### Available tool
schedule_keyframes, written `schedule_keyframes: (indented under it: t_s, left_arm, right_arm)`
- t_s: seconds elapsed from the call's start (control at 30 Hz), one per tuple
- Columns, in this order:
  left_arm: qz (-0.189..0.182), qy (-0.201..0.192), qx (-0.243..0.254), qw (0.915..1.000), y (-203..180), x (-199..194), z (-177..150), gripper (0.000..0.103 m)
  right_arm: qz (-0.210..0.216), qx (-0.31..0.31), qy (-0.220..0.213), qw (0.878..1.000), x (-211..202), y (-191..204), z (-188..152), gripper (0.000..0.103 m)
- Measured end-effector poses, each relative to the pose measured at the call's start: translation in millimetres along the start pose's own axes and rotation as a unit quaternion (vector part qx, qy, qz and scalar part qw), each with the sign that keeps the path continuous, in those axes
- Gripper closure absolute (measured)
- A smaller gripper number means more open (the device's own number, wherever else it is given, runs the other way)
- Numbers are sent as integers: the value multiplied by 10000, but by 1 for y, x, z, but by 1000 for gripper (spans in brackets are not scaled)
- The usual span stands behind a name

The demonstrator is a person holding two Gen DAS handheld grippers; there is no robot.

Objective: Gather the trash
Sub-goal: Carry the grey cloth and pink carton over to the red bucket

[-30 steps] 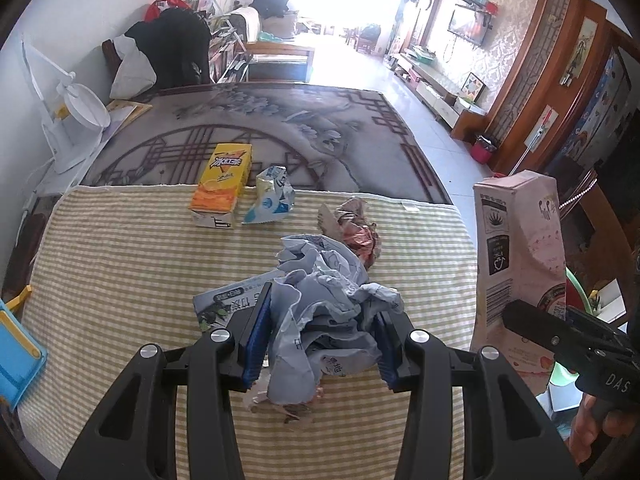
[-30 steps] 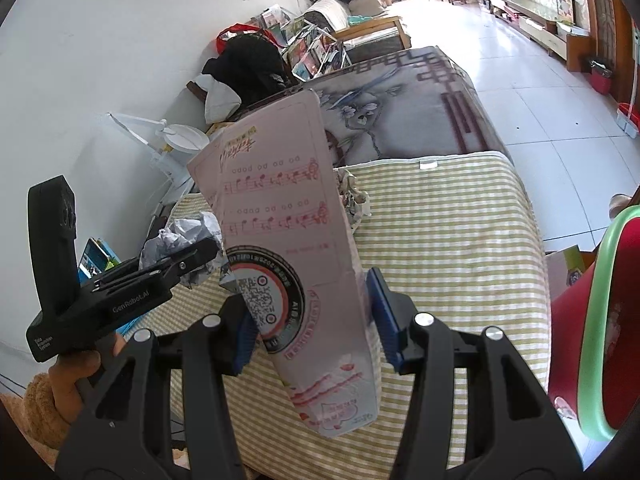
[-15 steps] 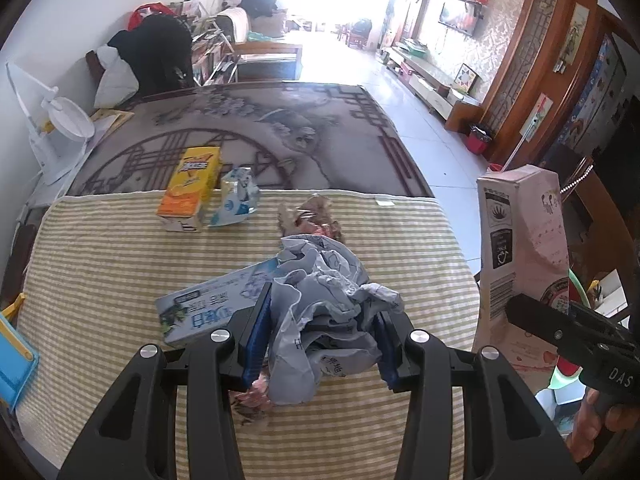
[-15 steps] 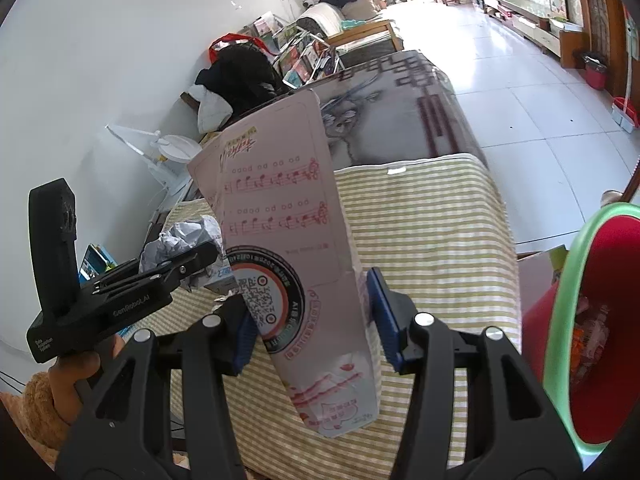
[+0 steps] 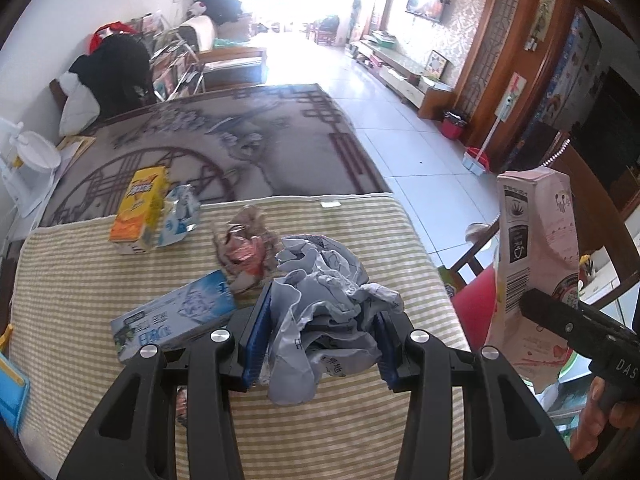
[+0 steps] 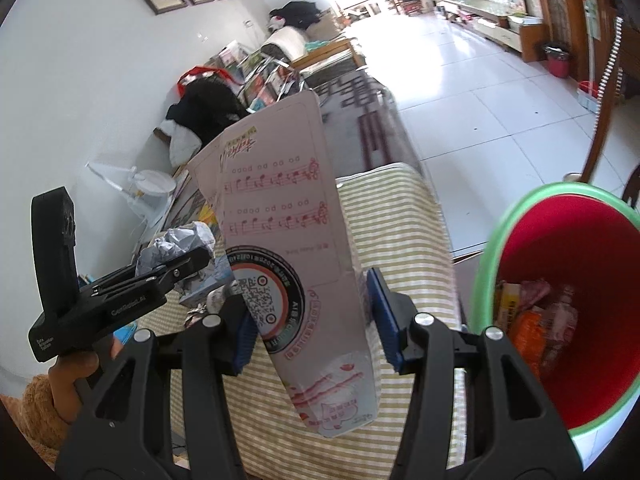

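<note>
My left gripper [image 5: 320,336] is shut on a ball of crumpled grey paper [image 5: 324,292], held above the striped tablecloth [image 5: 80,280]. A tall pink carton [image 6: 288,248] with printed music notes stands upright between the pads of my right gripper [image 6: 312,316], which is shut on it. The same pink carton [image 5: 532,256] shows at the right in the left wrist view. A red bin with a green rim [image 6: 568,280], with several wrappers inside, lies to the right of the right gripper, beyond the table's edge.
On the cloth lie an orange-yellow box [image 5: 140,208], a blue-white pouch [image 5: 180,216], a crumpled reddish wrapper [image 5: 244,244] and a flat blue-white carton [image 5: 176,320]. A patterned rug [image 5: 224,140] lies beyond. A wooden chair [image 5: 600,208] stands at the right.
Both grippers have moved to the right with their loads. The red bin has come much further into the right wrist view. The items on the cloth have shifted left in the left wrist view.
</note>
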State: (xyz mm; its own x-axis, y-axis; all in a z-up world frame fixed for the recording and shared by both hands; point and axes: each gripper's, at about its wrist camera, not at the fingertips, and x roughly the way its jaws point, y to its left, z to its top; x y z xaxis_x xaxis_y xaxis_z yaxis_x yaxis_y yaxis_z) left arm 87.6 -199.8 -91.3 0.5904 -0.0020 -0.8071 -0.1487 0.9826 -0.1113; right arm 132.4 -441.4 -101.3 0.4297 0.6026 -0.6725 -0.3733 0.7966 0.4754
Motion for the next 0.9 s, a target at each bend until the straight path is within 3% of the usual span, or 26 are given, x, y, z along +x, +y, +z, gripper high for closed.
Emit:
schedule_keyframes:
  t_s: [0.5,0.9]
  left_arm:
    - [-350,14,600,9976,-67,4,5,61]
    - [-918,40,1296,9873,-132,16,17,61]
  right_arm:
    - [-561,624,-499,9952,-52,-59,-13,54]
    - [-1284,1333,-879,9788,-96,-113,-30,54]
